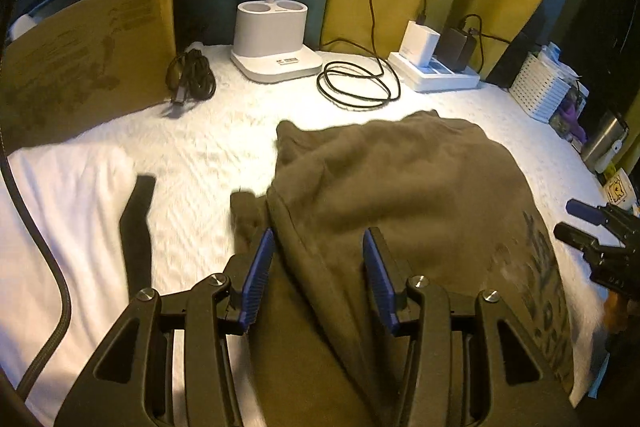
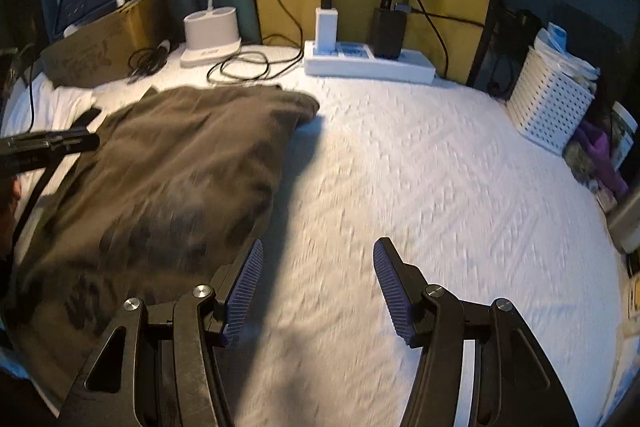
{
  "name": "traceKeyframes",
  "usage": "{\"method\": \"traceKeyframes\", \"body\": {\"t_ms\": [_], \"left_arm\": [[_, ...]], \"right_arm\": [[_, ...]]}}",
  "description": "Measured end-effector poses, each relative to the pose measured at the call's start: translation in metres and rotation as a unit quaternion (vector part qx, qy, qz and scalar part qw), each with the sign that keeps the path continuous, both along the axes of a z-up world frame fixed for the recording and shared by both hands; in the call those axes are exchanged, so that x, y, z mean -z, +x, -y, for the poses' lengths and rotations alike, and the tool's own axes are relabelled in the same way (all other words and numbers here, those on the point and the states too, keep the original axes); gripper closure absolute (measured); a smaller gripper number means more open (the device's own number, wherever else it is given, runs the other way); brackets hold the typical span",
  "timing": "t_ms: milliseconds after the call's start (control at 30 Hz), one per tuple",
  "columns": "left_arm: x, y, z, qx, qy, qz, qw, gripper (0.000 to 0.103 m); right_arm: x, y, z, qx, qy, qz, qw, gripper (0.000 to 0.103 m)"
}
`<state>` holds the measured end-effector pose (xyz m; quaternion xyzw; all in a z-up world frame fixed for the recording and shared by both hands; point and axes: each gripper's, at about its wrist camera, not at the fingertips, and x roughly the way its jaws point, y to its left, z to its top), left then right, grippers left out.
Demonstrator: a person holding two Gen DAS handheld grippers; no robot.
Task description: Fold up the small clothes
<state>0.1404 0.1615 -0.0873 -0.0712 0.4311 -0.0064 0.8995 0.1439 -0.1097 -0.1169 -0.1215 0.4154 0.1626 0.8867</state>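
Note:
An olive-brown shirt (image 1: 400, 187) with dark print lies partly folded on the white bedspread (image 1: 208, 147). My left gripper (image 1: 318, 243) is open, its blue pads above the shirt's near left part, holding nothing. My right gripper (image 2: 318, 255) is open and empty over bare bedspread (image 2: 420, 187), just right of the shirt (image 2: 172, 179). The right gripper also shows at the right edge of the left wrist view (image 1: 576, 223). The left gripper shows at the left edge of the right wrist view (image 2: 80, 141).
At the back stand a white lamp base (image 1: 274, 43), a coiled black cable (image 1: 356, 83) and a power strip with chargers (image 1: 436, 67). A cardboard box (image 1: 92, 55) is at back left, a white perforated basket (image 2: 548, 99) at right. A dark strap (image 1: 138, 223) lies left.

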Motion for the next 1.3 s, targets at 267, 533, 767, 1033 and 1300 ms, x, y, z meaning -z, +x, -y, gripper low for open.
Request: {"method": "traceKeyframes", "body": {"t_ms": [267, 533, 767, 1033, 1300], "left_arm": [[0.008, 0.030, 0.001, 0.040, 0.022, 0.004, 0.9989, 0.058], [-0.001, 0.031, -0.004, 0.031, 0.042, 0.027, 0.9983, 0.098], [-0.011, 0.032, -0.014, 0.017, 0.044, 0.037, 0.9982, 0.098], [-0.011, 0.029, -0.017, 0.018, 0.041, 0.034, 0.9984, 0.098], [-0.001, 0.034, -0.030, 0.001, 0.048, 0.016, 0.9987, 0.098]], "right_arm": [[-0.005, 0.047, -0.009, 0.003, 0.019, -0.002, 1.000, 0.043], [0.002, 0.091, -0.016, 0.008, 0.076, -0.037, 0.996, 0.043], [0.011, 0.120, -0.029, -0.002, 0.120, -0.077, 0.990, 0.043], [0.030, 0.151, -0.049, -0.036, 0.156, -0.116, 0.980, 0.090], [0.017, 0.160, -0.074, -0.070, 0.096, -0.053, 0.991, 0.091]]}}
